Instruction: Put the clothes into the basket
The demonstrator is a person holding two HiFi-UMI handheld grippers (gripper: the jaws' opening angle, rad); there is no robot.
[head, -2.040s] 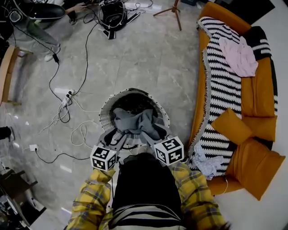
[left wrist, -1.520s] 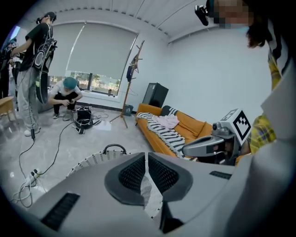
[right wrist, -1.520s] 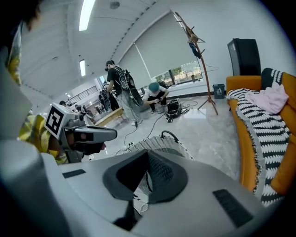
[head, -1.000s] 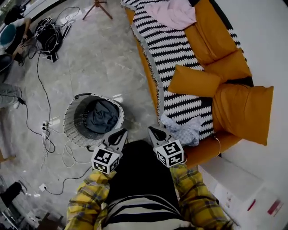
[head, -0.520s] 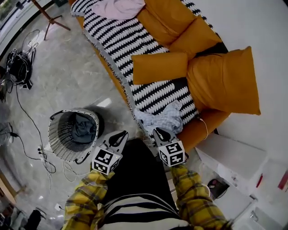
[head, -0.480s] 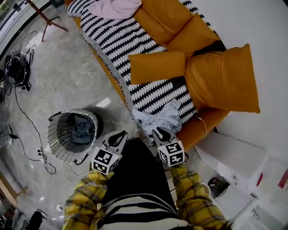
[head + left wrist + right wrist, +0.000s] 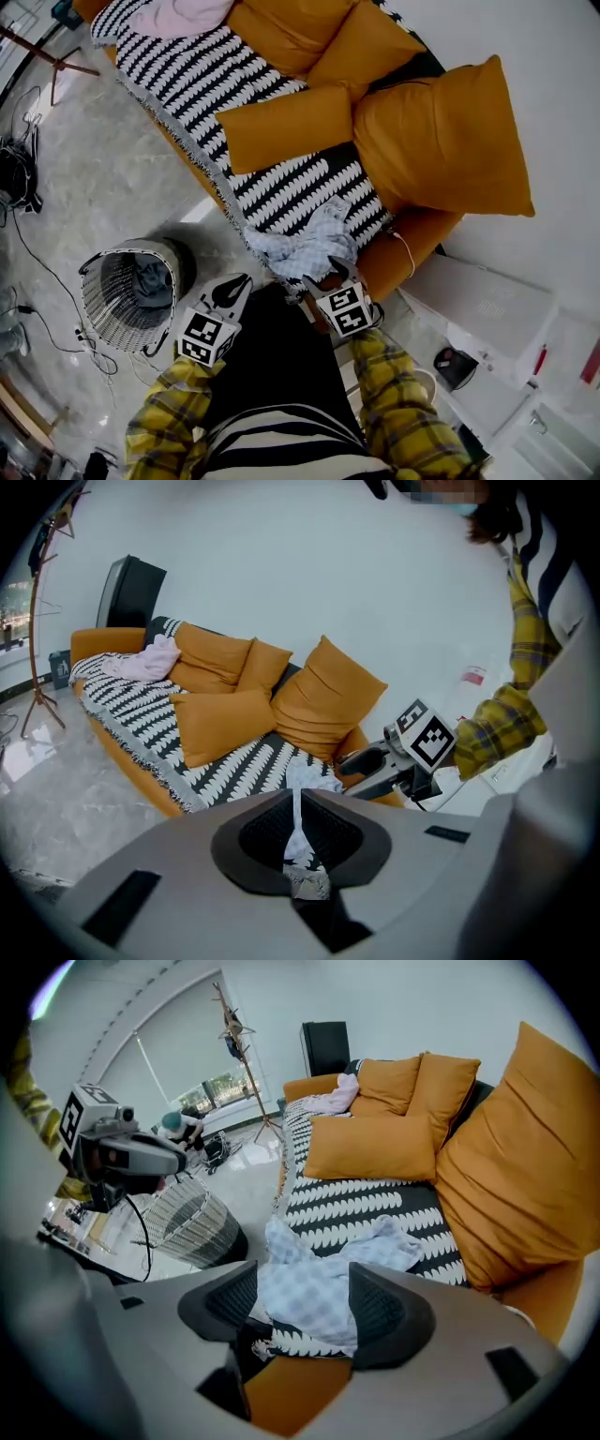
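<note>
Clothes: 1 pale checked shirt lies crumpled at the front edge of the sofa, on top of the striped blanket. 1 pink piece sits way down at the far end of that same blanket. 1 grey piece is already in the basket.
Basket: the round white basket stands upright on the floor just off the sofa's front, on the person's left and near the left gripper.
Right gripper: tipped steeply down right over the checked shirt. Its jaws have just been opening and now stand wide apart. The shirt shows in the gap between them, but the pads aren't pressing on it.
Left gripper: jaws together with nothing in them, hanging over the floor between the basket and the sofa, beside the right gripper.
Cushions: 2 orange ones nearest the shirt, a flat cushion lying on the blanket and a big cushion propped behind it.
Cables: black cables trail over the floor by the basket.
Sleeves: yellow plaid sleeves run up to both grippers.
</note>
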